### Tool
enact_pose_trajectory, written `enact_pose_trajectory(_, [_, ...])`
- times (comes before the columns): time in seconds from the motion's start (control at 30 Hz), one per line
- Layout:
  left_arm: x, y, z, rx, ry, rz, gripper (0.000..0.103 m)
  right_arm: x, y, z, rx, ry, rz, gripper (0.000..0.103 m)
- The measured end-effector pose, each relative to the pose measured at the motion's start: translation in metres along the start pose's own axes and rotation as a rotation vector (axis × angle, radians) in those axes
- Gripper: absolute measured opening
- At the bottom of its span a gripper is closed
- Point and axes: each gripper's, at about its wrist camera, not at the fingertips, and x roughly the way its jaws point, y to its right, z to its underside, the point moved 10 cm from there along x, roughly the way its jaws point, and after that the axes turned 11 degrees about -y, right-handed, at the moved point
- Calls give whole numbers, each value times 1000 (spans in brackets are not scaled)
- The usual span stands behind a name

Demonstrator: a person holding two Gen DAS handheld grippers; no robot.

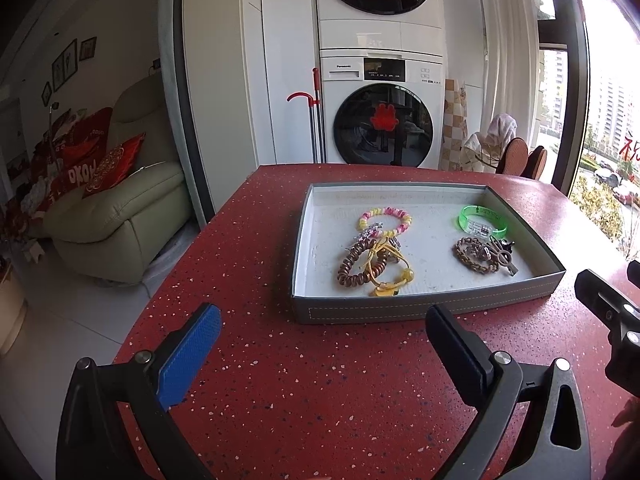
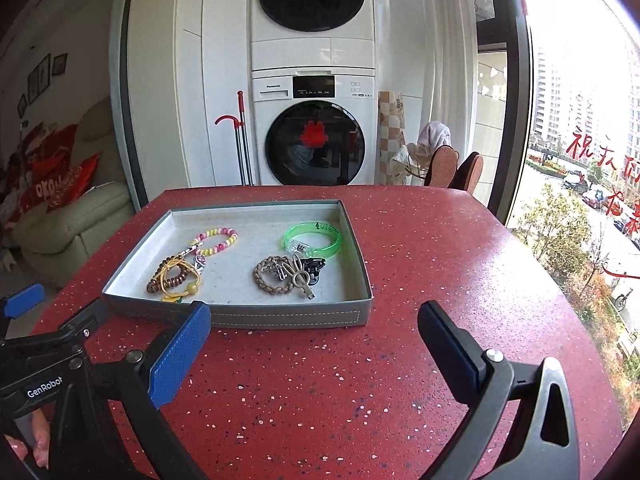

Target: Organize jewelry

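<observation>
Two handheld grippers are hovering over a red speckled tabletop [image 1: 248, 380], both facing a shallow grey rectangular tray with stitched walls [image 1: 400, 314] that is sitting toward the table's far edge. The left gripper [image 1: 324, 344] is holding its fingers spread wide with nothing between them, and the right gripper [image 2: 314, 344] is doing likewise just short of the tray's near wall, a stance that suggests both are being readied for a first pick. Inside the tray, the jewelry is lying in two loose heaps: at the left side, a pink-and-yellow beaded bracelet [image 2: 218, 240] is sitting behind a brown coiled hair tie [image 2: 170, 280] tangled with a yellow cord bracelet [image 2: 188, 286]; at the right side, a translucent green plastic bangle [image 2: 314, 240] is resting behind a brown braided bracelet [image 2: 270, 276], which is overlapping a metal clip [image 2: 302, 280] and small dark pieces too tangled to identify. The overlaps appear likely to make single pieces snag when lifted. A stacked white washer and dryer [image 1: 380, 80] are standing beyond the table.
</observation>
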Motion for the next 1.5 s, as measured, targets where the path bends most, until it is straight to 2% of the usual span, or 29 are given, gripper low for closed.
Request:
enact_pose_trajectory(0.43, [-7, 0, 1, -1, 22, -3, 103, -6, -1, -2, 7, 16, -3, 103])
enact_pose_trajectory(1.5, [-11, 4, 0, 5, 18, 0, 103, -6, -5, -6, 4, 11, -10, 103])
